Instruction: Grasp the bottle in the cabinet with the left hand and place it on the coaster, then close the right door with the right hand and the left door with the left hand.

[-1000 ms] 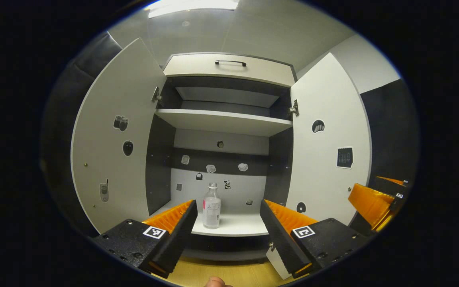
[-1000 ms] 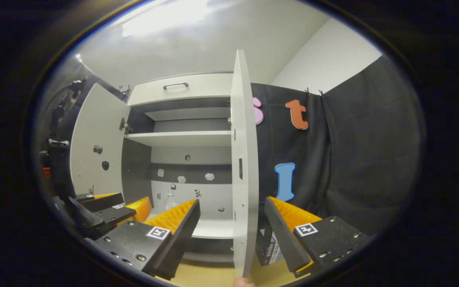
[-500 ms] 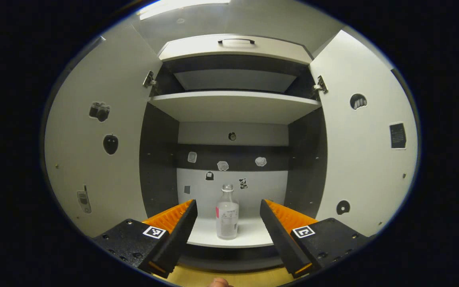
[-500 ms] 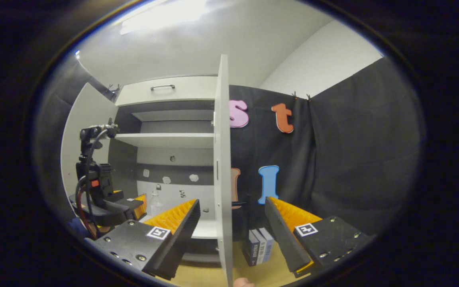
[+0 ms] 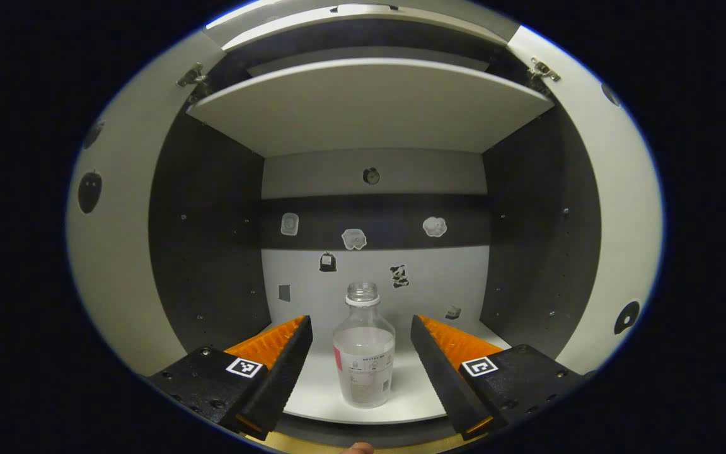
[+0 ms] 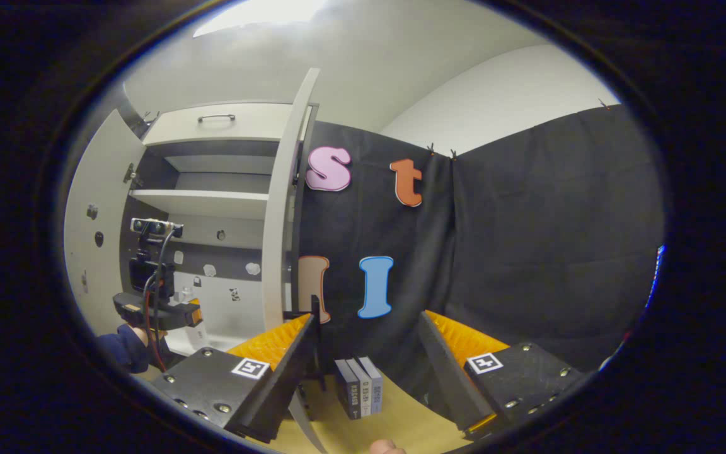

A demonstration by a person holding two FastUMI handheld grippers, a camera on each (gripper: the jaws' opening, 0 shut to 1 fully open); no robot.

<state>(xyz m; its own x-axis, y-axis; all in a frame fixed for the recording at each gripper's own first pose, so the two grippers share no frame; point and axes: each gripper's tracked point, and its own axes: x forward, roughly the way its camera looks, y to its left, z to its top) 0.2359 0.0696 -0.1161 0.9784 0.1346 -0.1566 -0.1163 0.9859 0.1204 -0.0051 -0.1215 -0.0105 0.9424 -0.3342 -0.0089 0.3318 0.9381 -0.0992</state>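
A clear glass bottle (image 5: 363,353) with a white label and no cap stands upright near the front edge of the cabinet's lower shelf (image 5: 316,394). My left gripper (image 5: 360,320) is open, one finger on each side of the bottle and apart from it. The left door (image 5: 111,265) and right door (image 5: 621,221) both stand wide open. In the right gripper view my right gripper (image 6: 368,318) is open and holds nothing, out in front of the right door (image 6: 281,221). The left gripper (image 6: 158,309), held by a hand in a dark sleeve, reaches into the cabinet there.
An upper shelf (image 5: 369,107) hangs above the bottle, and small stickers dot the back wall. A few books (image 6: 360,394) stand on the wooden tabletop (image 6: 404,419) right of the cabinet. A closed drawer (image 6: 218,123) with a handle tops the cabinet.
My left gripper has moved forward into the cabinet, and the bottle now stands between its fingers. The right gripper has swung right, so the right door now lies to its left.
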